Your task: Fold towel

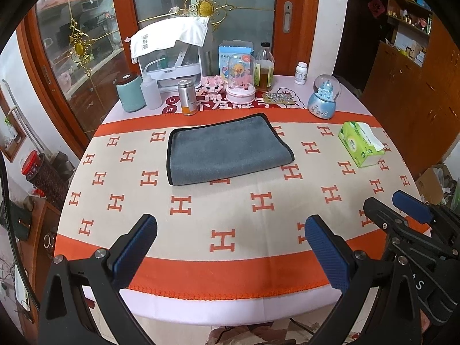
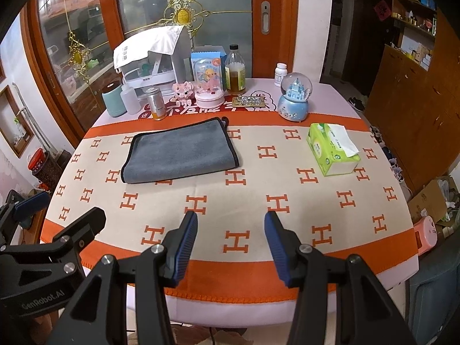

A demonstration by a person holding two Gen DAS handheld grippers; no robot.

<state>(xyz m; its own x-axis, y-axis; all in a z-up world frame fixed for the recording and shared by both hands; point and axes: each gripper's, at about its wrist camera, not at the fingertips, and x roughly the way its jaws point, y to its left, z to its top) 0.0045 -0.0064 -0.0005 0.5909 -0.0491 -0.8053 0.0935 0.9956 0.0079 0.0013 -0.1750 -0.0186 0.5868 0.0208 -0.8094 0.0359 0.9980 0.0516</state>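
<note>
A grey towel with black trim (image 1: 227,149) lies folded flat on the table's patterned cloth (image 1: 258,201); it also shows in the right wrist view (image 2: 181,152). My left gripper (image 1: 230,230) is open and empty above the table's near edge, well short of the towel. My right gripper (image 2: 231,230) is open and empty, also near the front edge, to the right of the towel. The right gripper shows at the right of the left wrist view (image 1: 402,212); the left gripper shows at the left of the right wrist view (image 2: 57,215).
A green tissue box (image 2: 333,149) lies right of the towel. Along the back stand a snow globe (image 2: 294,97), a pill blister pack (image 2: 248,102), a bottle (image 2: 235,70), a pink dome toy (image 2: 208,86), a tin (image 2: 156,103) and a teal jar (image 2: 113,99).
</note>
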